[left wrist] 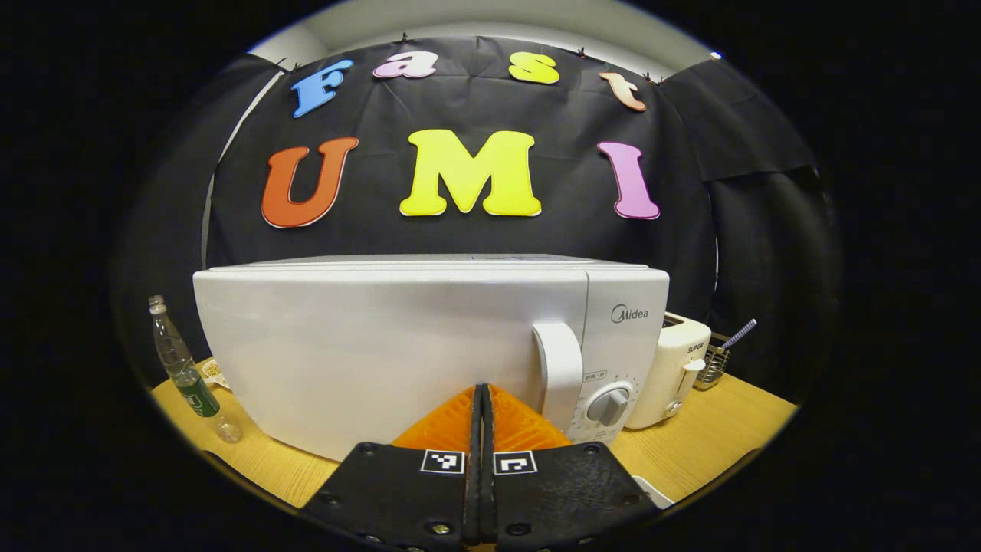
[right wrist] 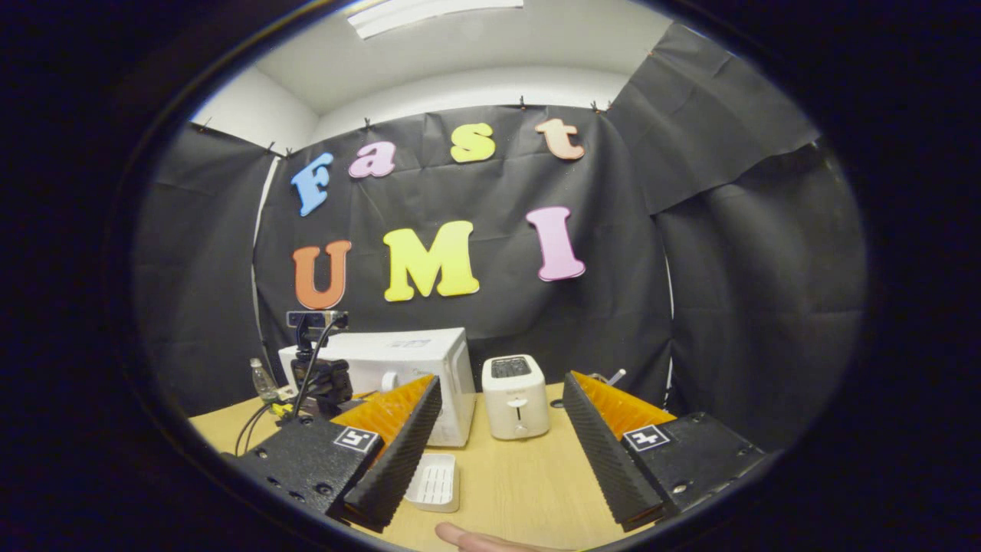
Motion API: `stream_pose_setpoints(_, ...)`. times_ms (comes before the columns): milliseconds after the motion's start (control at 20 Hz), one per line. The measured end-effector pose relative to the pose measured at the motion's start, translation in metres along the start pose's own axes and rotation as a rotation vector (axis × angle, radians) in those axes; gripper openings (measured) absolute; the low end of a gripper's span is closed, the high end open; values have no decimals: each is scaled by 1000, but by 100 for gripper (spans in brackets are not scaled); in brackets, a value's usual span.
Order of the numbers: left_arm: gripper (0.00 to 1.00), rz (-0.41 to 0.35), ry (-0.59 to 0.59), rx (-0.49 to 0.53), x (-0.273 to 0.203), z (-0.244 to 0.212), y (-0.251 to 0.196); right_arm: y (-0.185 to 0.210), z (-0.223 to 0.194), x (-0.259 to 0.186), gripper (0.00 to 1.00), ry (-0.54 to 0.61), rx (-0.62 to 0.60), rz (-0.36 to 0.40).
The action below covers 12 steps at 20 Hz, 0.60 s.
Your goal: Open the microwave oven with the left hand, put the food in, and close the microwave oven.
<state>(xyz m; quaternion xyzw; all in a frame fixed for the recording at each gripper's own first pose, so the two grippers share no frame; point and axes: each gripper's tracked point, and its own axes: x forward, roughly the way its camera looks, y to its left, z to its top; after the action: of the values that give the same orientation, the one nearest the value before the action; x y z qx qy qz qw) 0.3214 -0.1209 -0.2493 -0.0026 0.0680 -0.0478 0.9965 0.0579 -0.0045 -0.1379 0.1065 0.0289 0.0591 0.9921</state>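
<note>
The white microwave [left wrist: 398, 345] stands on the wooden table with its door closed; the door handle [left wrist: 559, 368] is to the right of centre. My left gripper [left wrist: 483, 392] is shut with nothing between its fingers, close in front of the door and just left of the handle. In the right gripper view the microwave [right wrist: 418, 356] sits farther off, with the left gripper and its camera [right wrist: 318, 372] in front of it. My right gripper [right wrist: 502, 381] is open and empty above the table. A small white ribbed tray [right wrist: 435, 481] lies below it, by the left finger; what it holds is unclear.
A white toaster [left wrist: 674, 368] stands right of the microwave, with a wire basket [left wrist: 713, 362] behind it. A plastic bottle [left wrist: 184, 368] stands to the microwave's left. A fingertip [right wrist: 475, 540] shows at the table's near edge. Bare wooden table [right wrist: 521, 483] lies between the fingers.
</note>
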Motion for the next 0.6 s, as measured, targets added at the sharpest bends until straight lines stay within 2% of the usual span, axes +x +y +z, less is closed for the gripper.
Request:
stream_pose_setpoints(150,0,-23,48,14,-4,-8,-2,2,1,-16,100,5,13,-21)
stream_pose_setpoints(250,0,9,90,27,-23,-14,8,5,2,-27,100,2,2,-22)
stream_pose_setpoints(300,0,8,79,27,-36,-8,9,4,3,-33,92,-2,-2,-26)
stream_pose_setpoints(350,0,-7,62,21,-51,1,8,5,4,-39,100,-5,-4,-26)
stream_pose_setpoints(500,0,-26,23,24,-105,25,8,14,5,-54,100,-18,-16,-10)
stream_pose_setpoints(600,0,-2,12,39,-144,41,17,15,7,-60,100,-24,-25,-12)
